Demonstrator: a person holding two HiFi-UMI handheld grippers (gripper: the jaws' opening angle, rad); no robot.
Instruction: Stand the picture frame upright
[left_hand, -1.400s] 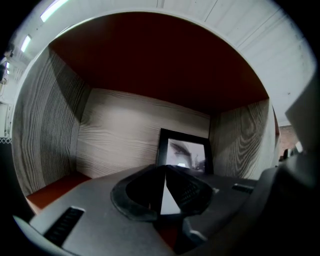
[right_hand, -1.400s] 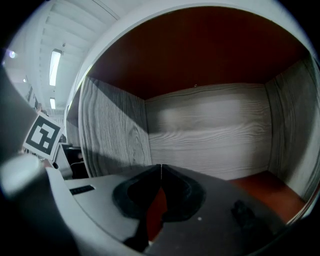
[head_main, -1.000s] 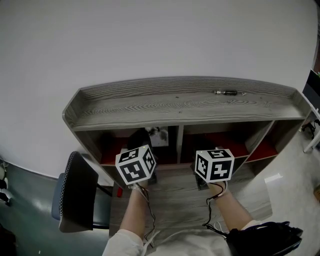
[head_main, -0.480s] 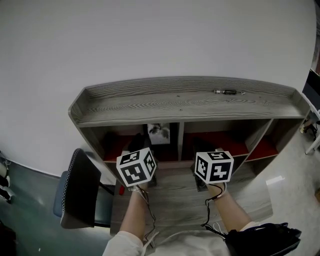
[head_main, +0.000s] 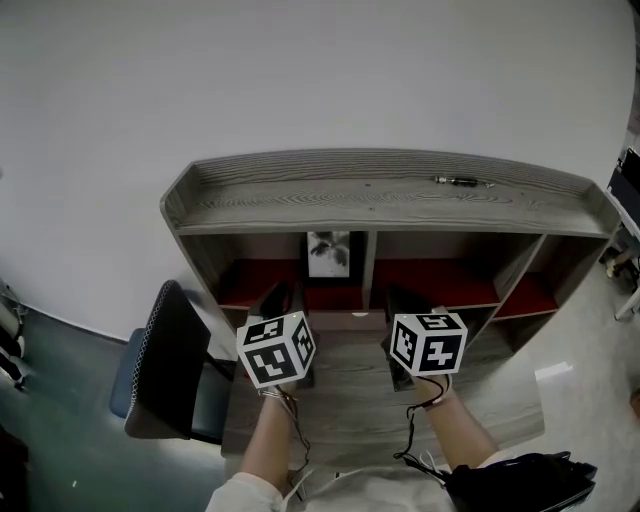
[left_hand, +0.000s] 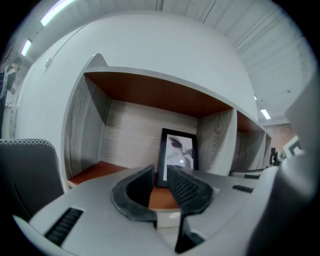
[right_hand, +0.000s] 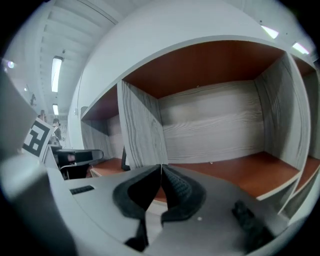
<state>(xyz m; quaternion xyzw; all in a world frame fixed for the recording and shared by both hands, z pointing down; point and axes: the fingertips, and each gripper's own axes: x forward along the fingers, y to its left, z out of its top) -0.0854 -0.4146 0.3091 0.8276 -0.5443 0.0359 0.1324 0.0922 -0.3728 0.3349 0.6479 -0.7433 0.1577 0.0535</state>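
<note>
The black picture frame (head_main: 329, 253) stands upright in the compartment left of the centre divider, leaning on the back wall. The left gripper view shows the frame (left_hand: 177, 155) straight ahead beyond the jaws. My left gripper (head_main: 278, 298) hovers over the desk in front of that compartment, apart from the frame. Its jaws (left_hand: 160, 172) stand slightly apart with nothing between them. My right gripper (head_main: 405, 300) is level with it on the right, facing the empty red-floored compartment. The right gripper (right_hand: 161, 167) has its tips touching and holds nothing.
The grey wooden shelf unit (head_main: 380, 205) has a small dark pen-like object (head_main: 460, 182) on its top. A vertical divider (head_main: 367, 265) stands just right of the frame. A black chair (head_main: 165, 365) is at the desk's left, and a black bag (head_main: 530, 480) lies at the bottom right.
A second ago my left gripper was up at the frame inside the compartment. It has drawn back toward me, and the frame now stands alone against the back wall.
</note>
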